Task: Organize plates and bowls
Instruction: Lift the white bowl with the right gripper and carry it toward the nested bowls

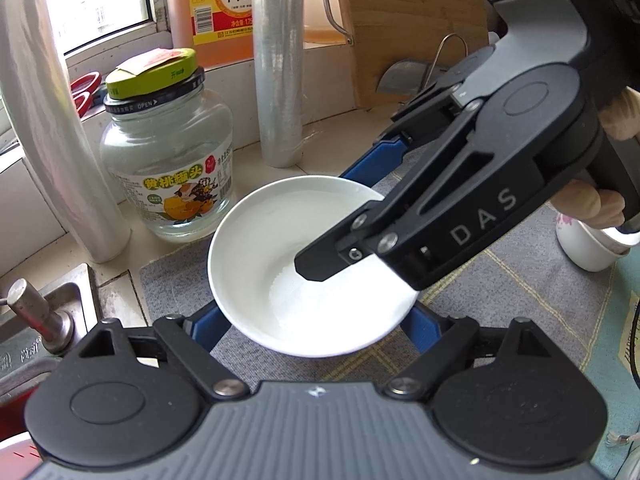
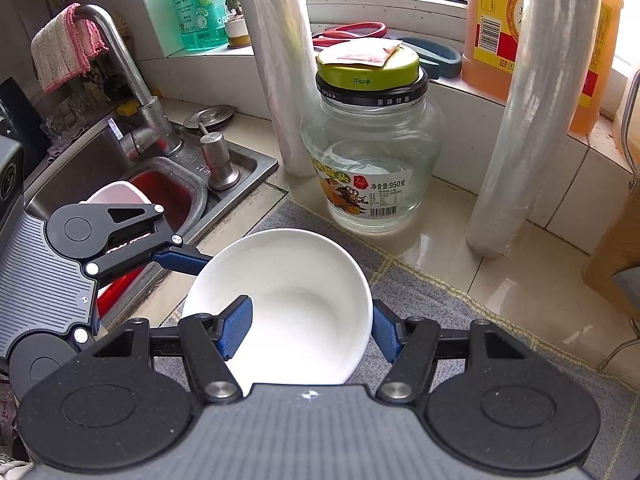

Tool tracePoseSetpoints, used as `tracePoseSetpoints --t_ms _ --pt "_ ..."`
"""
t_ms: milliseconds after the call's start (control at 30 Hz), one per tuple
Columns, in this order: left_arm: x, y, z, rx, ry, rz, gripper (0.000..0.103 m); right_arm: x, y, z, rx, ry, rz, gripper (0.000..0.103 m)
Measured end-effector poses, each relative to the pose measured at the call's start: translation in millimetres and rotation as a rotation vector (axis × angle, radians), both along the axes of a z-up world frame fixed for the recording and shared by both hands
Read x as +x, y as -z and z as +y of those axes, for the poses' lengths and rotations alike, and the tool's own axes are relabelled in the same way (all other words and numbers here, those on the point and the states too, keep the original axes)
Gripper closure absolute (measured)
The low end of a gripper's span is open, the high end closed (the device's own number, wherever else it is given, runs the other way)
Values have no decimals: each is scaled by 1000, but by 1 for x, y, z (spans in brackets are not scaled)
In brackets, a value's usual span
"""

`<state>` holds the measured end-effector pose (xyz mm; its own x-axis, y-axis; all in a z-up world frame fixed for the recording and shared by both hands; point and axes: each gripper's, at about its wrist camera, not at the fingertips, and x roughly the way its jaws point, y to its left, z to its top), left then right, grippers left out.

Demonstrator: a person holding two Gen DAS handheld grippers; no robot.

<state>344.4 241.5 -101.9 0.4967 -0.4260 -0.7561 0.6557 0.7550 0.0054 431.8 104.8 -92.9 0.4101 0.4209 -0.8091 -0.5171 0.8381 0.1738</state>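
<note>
A white bowl [image 1: 280, 264] [image 2: 288, 300] sits on a grey mat [image 1: 520, 300] [image 2: 420, 292]. My right gripper [image 2: 312, 324] straddles the bowl's rim: one blue finger is inside the bowl, the other outside, and a gap shows at the inner pad. It also shows in the left wrist view [image 1: 344, 224]. My left gripper [image 1: 316, 328] is open wide, its blue fingers on either side of the bowl's near part, under the rim. It shows at the left in the right wrist view [image 2: 180, 260]. A pink-white bowl [image 2: 116, 196] lies in the sink.
A glass jar with a green lid [image 1: 164, 152] [image 2: 372, 148] stands just behind the bowl. Two rolls of plastic film [image 1: 280, 60] [image 2: 516, 120], an orange bottle [image 2: 540, 32], the sink [image 2: 224, 184] with tap [image 2: 120, 60] and a white cup [image 1: 588, 244] surround the mat.
</note>
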Motion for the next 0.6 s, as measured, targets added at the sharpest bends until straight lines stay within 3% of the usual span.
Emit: tracePoseSetpoints --t_ms 600 --pt "-42 -20 -17 10 79 16 13 -62 -22 -20 -7 56 -25 34"
